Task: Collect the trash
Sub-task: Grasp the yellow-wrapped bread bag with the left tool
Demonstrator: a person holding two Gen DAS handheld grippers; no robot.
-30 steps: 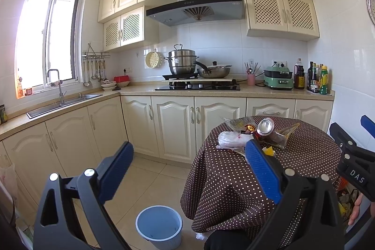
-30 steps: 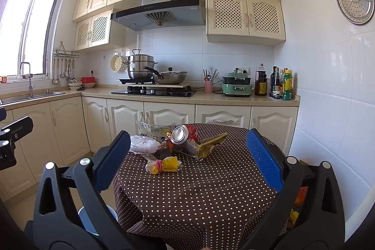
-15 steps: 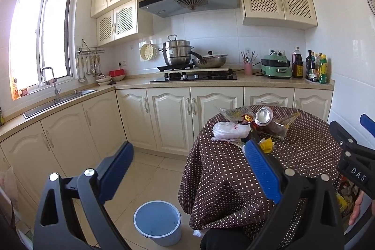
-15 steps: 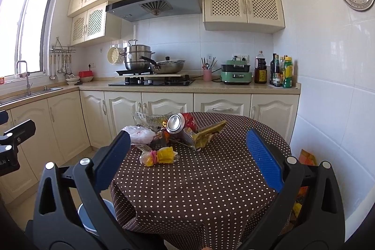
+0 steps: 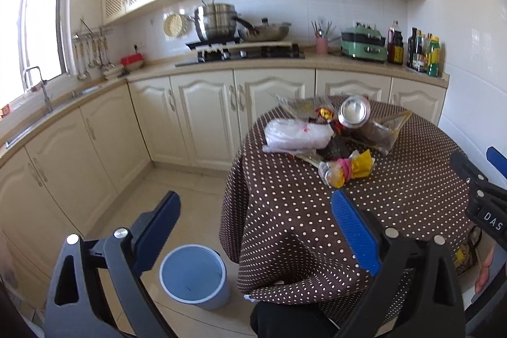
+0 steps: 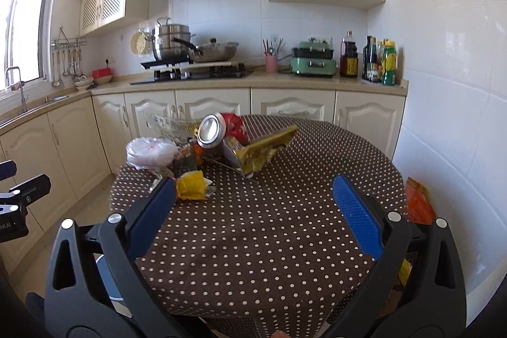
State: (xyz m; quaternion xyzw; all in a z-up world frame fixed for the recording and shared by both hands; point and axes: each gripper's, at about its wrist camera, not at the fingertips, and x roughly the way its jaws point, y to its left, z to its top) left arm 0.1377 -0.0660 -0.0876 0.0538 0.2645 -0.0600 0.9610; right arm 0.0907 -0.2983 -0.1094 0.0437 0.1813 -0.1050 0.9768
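Both grippers are hanging released, jaws spread wide and empty. The left gripper (image 5: 253, 230) is sitting over the table's near-left edge, bare floor and the blue bin (image 5: 194, 281) below it. The right gripper (image 6: 253, 208) is hovering above open polka-dot cloth (image 6: 269, 227) — free room ahead up to the trash pile (image 6: 218, 144), which is lying at the far-left side of the table. Since a second ago both have been closing in and dipping — the pile is looming larger.
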